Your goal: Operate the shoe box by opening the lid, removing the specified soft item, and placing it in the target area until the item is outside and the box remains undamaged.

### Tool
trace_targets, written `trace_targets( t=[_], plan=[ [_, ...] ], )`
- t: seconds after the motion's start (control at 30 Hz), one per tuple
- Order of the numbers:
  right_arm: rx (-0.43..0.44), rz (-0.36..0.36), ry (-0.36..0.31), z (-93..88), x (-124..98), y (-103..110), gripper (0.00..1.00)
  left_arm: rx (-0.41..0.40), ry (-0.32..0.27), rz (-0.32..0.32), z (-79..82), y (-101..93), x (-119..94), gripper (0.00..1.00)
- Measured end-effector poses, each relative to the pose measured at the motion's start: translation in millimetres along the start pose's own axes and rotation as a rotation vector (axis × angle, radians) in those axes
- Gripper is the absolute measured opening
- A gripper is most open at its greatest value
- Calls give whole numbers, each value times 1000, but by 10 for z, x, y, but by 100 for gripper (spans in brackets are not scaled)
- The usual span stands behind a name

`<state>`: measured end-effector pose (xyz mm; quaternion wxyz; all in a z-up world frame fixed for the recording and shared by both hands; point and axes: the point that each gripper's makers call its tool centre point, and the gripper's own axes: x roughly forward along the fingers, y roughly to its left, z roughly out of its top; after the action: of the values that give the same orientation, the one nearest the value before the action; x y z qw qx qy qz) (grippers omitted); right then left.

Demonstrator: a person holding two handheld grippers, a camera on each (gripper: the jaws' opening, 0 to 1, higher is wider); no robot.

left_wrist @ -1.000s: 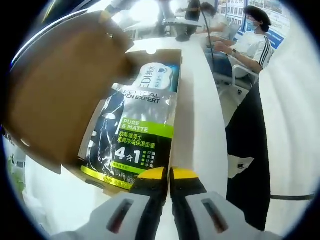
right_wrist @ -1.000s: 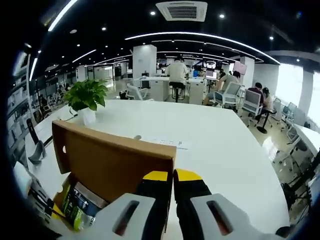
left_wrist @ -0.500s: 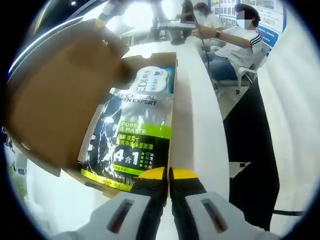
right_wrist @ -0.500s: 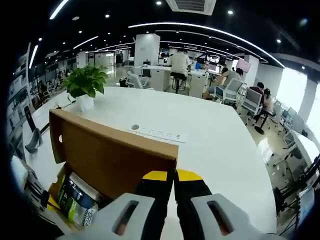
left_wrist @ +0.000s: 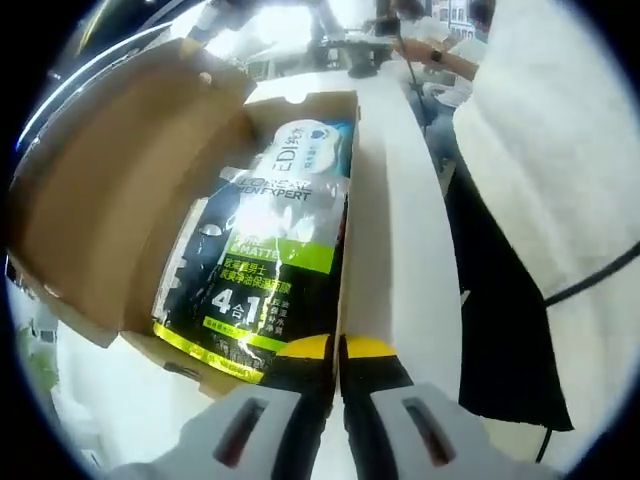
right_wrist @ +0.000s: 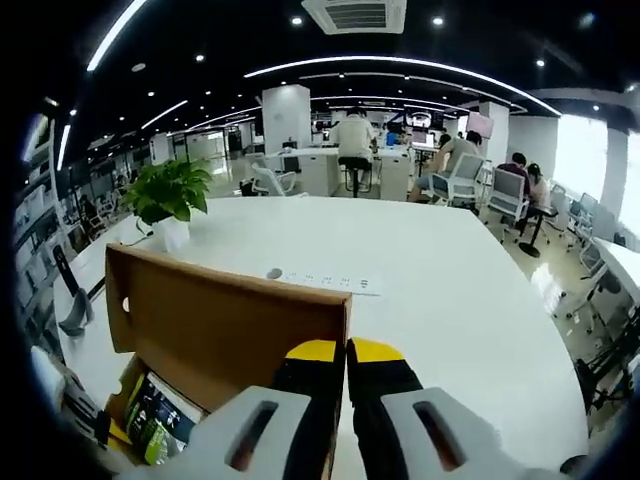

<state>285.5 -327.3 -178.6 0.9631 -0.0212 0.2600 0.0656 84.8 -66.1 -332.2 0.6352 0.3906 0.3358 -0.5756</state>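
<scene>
Left hand-held gripper [left_wrist: 337, 349] has its yellow-tipped jaws pressed together at the near edge of the box [left_wrist: 352, 180], gripping nothing that can be seen. Inside the box lies a glossy black-and-green pouch [left_wrist: 262, 268], partly covering a white pack [left_wrist: 300, 148]. Right hand-held gripper [right_wrist: 346, 352] is closed on the brown cardboard lid [right_wrist: 225, 325], which stands upright and hides most of the box on the white tabletop [right_wrist: 440, 300].
</scene>
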Motion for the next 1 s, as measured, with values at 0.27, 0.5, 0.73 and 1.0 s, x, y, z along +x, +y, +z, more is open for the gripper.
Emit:
trace_targets(
  t=[0.27, 0.5, 0.73, 1.0],
  plan=[
    [48, 9, 22, 8, 133, 91, 0, -26, 13, -13, 8, -90, -43, 2],
    [28, 30, 86, -15, 228, 70, 0, 22, 17, -15, 4, -89, -36, 1],
    [24, 56, 201, -59, 362, 49, 0, -25, 13, -29, -12, -87, -37, 1],
    [-33, 43, 266, -143, 532, 16, 0, -4, 1, -59, -17, -68, -39, 1]
  ],
)
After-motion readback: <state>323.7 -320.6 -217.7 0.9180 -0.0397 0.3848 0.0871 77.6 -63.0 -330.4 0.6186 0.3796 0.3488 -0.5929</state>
